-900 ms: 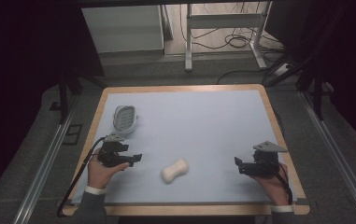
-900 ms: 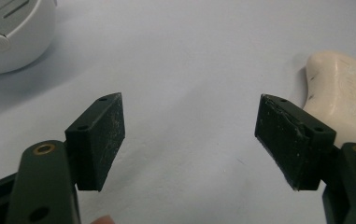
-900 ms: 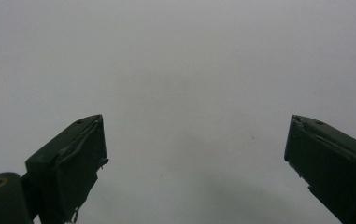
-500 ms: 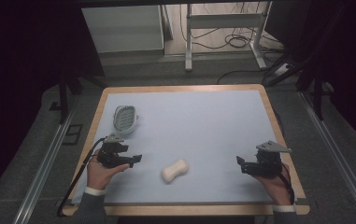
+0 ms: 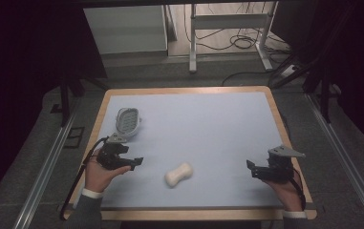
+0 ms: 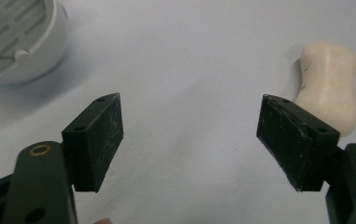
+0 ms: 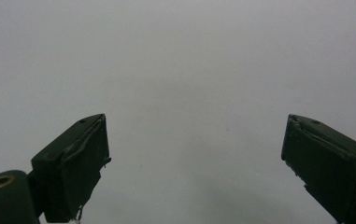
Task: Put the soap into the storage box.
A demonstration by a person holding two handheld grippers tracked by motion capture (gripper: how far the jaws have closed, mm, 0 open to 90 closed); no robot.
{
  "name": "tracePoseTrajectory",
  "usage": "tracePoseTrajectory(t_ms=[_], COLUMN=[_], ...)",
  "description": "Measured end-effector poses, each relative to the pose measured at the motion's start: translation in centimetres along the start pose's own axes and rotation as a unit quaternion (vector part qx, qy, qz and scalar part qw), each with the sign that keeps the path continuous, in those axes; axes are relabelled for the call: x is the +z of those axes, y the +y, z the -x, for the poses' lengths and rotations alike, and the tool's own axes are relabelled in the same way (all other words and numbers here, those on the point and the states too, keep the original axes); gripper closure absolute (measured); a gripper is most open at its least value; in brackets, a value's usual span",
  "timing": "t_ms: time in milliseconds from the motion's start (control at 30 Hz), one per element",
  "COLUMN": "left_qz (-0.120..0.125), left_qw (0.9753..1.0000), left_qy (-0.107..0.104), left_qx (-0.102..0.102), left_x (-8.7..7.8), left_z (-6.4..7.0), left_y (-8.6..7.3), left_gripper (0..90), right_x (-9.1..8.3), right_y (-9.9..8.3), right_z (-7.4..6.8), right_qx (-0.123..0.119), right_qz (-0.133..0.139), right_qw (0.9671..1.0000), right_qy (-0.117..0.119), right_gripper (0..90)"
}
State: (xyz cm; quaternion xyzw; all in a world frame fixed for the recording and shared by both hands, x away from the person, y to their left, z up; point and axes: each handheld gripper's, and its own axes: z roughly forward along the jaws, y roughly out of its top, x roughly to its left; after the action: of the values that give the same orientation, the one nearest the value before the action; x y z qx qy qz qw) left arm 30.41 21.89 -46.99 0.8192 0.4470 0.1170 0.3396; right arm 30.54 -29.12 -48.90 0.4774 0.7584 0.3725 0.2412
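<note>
A pale blue-grey mat (image 5: 208,138) with a smooth, matte face covers the worktop (image 5: 184,89), whose light wooden edge frames it on all sides. Near the middle of the mat's near half lies a cream soap bar (image 5: 178,174), rounded at both ends and pinched at the waist like a small bone; its surface looks dull and waxy, with a faint dark hairline near one end in the left gripper view. At about 10 o'clock from the soap, well apart from it, sits a white plastic soap dish (image 5: 128,121), oval, with a slotted, ribbed inner tray.

The left gripper (image 5: 133,162) is held low over the mat at 9 o'clock from the soap, its jaws spread wide and empty; the black pads (image 6: 102,135) are flat, blocky and lightly scuffed. In its own view the soap lies just beyond the right-hand jaw and the dish at the upper left.

The right gripper (image 5: 252,169) is at 3 o'clock from the soap, well apart, jaws likewise wide apart over bare mat, holding nothing.
</note>
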Motion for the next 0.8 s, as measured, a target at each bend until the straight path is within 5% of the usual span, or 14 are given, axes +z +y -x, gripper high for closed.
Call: tracePoseTrajectory(t_ms=[800], left_qz=[-0.041], left_qw=[0.9974], left_qy=[-0.022], left_qx=[0.055], left_x=[-0.2], left_z=[3.6], left_y=[3.2], left_gripper=[22.5], right_x=[-0.3], right_y=[-0.2], right_z=[0.6], right_qx=[0.007], right_qz=[-0.002], right_qw=[0.9999], right_qy=[-0.012], right_gripper=[7.5])
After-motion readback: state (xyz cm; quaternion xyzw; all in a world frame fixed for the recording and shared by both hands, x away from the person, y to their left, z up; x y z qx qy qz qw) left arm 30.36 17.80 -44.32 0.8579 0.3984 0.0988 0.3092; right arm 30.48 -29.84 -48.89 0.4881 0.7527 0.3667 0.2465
